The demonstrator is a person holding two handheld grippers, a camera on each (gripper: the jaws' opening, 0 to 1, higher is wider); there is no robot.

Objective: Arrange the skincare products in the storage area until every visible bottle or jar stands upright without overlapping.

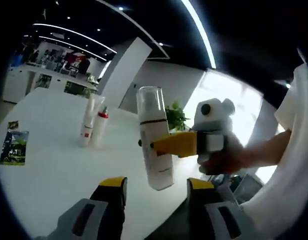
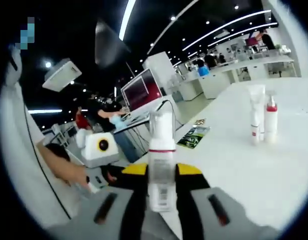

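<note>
A white pump bottle (image 1: 155, 145) with a clear cap hangs in the air over the white table (image 1: 54, 180), tilted slightly. The right gripper (image 1: 159, 146) comes in from the right, held by a hand, and is shut on the bottle's middle. My left gripper (image 1: 157, 183) stands open below it, nothing between its yellow-tipped jaws. In the right gripper view the same bottle (image 2: 161, 165), with a red band under its cap, stands upright between the jaws of my right gripper (image 2: 161, 171). A white tube (image 1: 88, 121) and a red-capped bottle (image 1: 101, 126) stand upright side by side further back on the table.
A green leaflet (image 1: 14, 147) lies flat near the table's left edge. In the right gripper view the tube (image 2: 255, 116) and red-capped bottle (image 2: 270, 119) stand at the right, the leaflet (image 2: 194, 136) near the table edge. Counters, screens and people fill the background.
</note>
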